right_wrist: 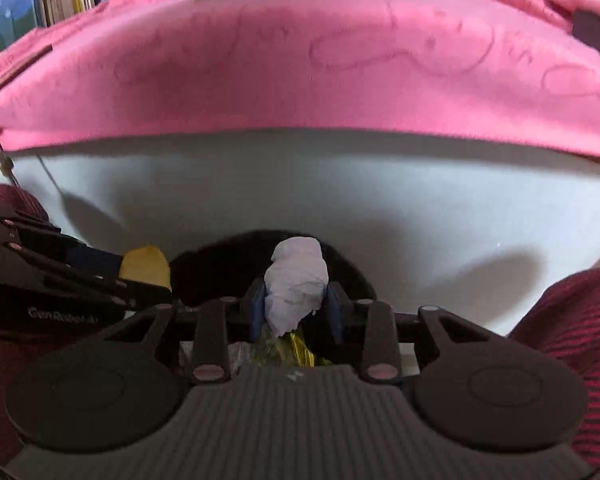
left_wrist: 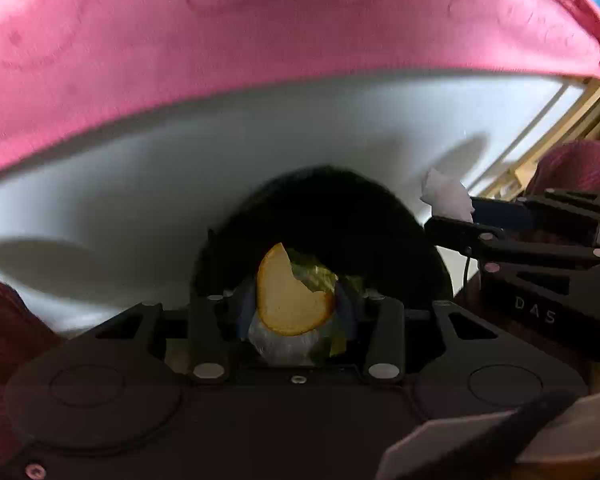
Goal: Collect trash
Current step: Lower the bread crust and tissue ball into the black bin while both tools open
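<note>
While a bitten biscuit [left_wrist: 290,296] is clamped by the left gripper [left_wrist: 296,300], a crumpled tissue [right_wrist: 296,280] is pinched by the right gripper [right_wrist: 297,300]; the dark bin [left_wrist: 324,216] beneath is barely discernible.

Soft pink cloth [right_wrist: 300,80] drapes the smooth white surface [right_wrist: 300,192]; below its hem, crumpled white paper [right_wrist: 296,280] sits in matt black plastic.

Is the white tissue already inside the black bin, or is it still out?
Still out. The right gripper is shut on the white tissue, holding it above the black bin.
</note>
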Motion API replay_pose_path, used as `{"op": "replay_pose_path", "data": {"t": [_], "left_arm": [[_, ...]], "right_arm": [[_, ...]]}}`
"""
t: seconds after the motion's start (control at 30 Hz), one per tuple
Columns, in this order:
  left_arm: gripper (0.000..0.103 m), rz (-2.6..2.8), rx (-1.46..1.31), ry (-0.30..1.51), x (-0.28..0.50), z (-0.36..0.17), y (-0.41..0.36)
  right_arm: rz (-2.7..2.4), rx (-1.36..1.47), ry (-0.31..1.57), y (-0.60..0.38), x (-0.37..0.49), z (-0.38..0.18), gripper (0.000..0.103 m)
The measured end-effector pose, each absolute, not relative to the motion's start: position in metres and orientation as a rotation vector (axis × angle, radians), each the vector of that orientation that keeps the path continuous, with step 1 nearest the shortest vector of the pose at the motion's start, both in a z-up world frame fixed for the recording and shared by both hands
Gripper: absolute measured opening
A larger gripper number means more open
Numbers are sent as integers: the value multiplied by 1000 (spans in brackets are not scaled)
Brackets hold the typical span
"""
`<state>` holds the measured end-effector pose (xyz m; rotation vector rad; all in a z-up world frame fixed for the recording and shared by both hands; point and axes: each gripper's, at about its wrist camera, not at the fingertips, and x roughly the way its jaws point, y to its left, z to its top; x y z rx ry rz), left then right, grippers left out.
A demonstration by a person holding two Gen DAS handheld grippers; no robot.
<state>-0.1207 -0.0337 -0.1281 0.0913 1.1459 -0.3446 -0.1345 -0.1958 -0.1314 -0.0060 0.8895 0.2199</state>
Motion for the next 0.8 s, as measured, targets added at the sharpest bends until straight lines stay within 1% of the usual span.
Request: {"op": "replay_pose_path", "data": {"t": [0.3,0.6,0.67,0.77,0.8], "left_arm": [[44,-338,145,1212,-121,-141,-43],[45,-343,151,1215,-118,-138,-45],[46,-341,151,1214,-117,-138,-46],[47,-339,154,1210,-117,-136,-45],[50,-337,155,1208,-117,-136,-46]], "right_arm": [[228,-16,939,-191,-130,-139,39],[230,-17,943,-190,-121,-138,42],[231,-16,945,-190,-120,-138,44],[233,-15,944,-191,-121,-139,44],[233,-15,943,-191,-121,-138,45]]}}
